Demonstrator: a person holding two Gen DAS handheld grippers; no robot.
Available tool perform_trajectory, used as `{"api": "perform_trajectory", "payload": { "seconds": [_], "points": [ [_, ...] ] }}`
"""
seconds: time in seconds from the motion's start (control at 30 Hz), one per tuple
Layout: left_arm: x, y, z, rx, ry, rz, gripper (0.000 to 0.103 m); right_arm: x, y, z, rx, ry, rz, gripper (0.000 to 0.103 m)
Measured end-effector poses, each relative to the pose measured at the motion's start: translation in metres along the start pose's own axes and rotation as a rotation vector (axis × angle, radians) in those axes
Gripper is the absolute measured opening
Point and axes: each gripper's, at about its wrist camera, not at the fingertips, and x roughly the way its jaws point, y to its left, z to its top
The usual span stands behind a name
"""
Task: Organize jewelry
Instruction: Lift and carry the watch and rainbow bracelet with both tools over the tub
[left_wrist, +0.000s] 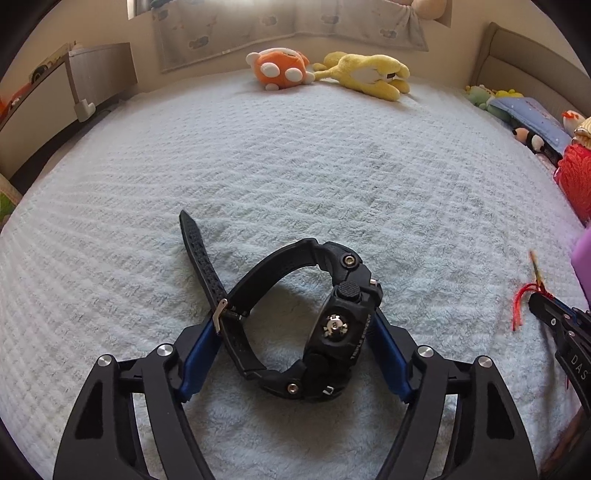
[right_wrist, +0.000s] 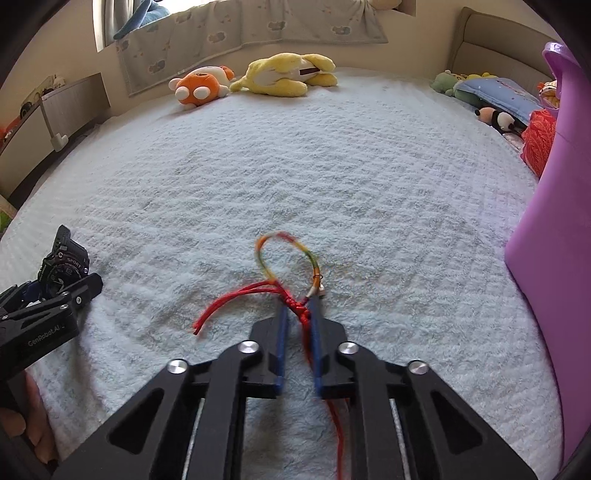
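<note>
Jewelry lay on the pale fleece blanket (left_wrist: 295, 166): the left gripper (left_wrist: 295, 332) pinched the black rubber-strapped wristwatch (left_wrist: 325, 325); the right gripper (right_wrist: 298, 314), at 3 o'clock, clamped the red-knotted rainbow cord bracelet (right_wrist: 284, 258).

"TRIPLE SENSOR" in white letters on the side of the black watch (left_wrist: 334, 328), "SPORT" and a 12 on the watch face in the right wrist view, "GenRobot.AI" on the left gripper (right_wrist: 86, 286), "DAS" on the right gripper (left_wrist: 535, 301)
</note>
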Motion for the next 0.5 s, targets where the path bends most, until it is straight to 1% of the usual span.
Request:
{"api": "perform_trajectory", "payload": {
  "seconds": [0.23, 0.4, 0.5],
  "points": [
    [-0.014, 0.004, -0.004, -0.021, -0.028, -0.025, 0.07, -0.011, -0.002, -0.007, 0.026, -0.013, 0.026, 0.003],
    [-0.028, -0.001, -0.009, 0.008, -0.046, -0.017, 0.07, -0.022, 0.0, -0.015, 0.023, -0.012, 0.04, 0.003],
    [-0.04, -0.005, -0.013, 0.034, -0.056, -0.027, 0.07, -0.031, 0.003, -0.02, 0.018, -0.01, 0.05, 0.003]
  ]
}}
